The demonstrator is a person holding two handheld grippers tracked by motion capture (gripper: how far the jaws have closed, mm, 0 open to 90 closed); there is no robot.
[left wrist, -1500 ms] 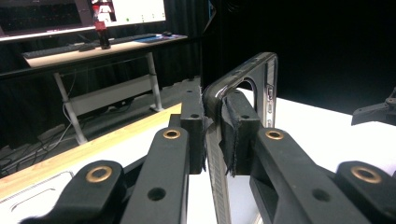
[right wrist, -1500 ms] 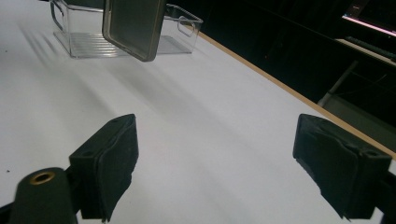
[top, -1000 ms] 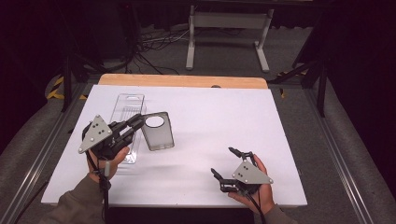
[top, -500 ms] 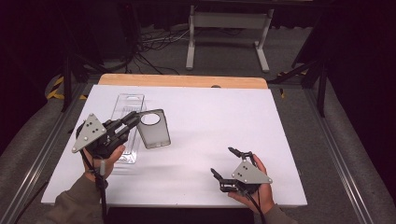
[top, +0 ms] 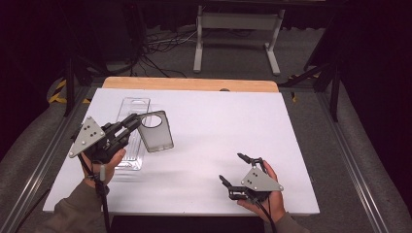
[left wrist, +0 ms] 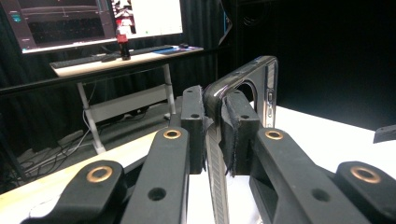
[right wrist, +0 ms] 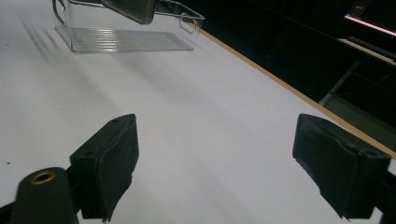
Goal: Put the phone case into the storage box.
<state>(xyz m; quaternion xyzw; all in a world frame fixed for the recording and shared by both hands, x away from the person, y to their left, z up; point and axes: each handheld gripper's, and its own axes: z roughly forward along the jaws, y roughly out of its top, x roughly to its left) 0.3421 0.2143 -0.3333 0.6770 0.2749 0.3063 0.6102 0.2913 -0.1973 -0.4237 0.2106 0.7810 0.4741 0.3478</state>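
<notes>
Since the earlier frame my left tool (top: 137, 120) has carried the phone case (top: 155, 131) back toward me and up off the counter (top: 218, 126); the case now hangs tilted in the air just beside the clear tray (top: 132, 136), its near edge over the tray's right wall. The left tool is clenched on the case's top rim beside the round camera cutout, pads (left wrist: 238, 126) pressing either side of the thin wall. My right tool (top: 232, 169) rests on the counter well apart, jaws spread, grasping nothing.

I judge the case light and thin, a glossy dark shell that flexes a little and could slip or twist between the pads when held by one corner. A firmer hold would be on a long side rail, away from the cutout, where the wall is stiffer.
</notes>
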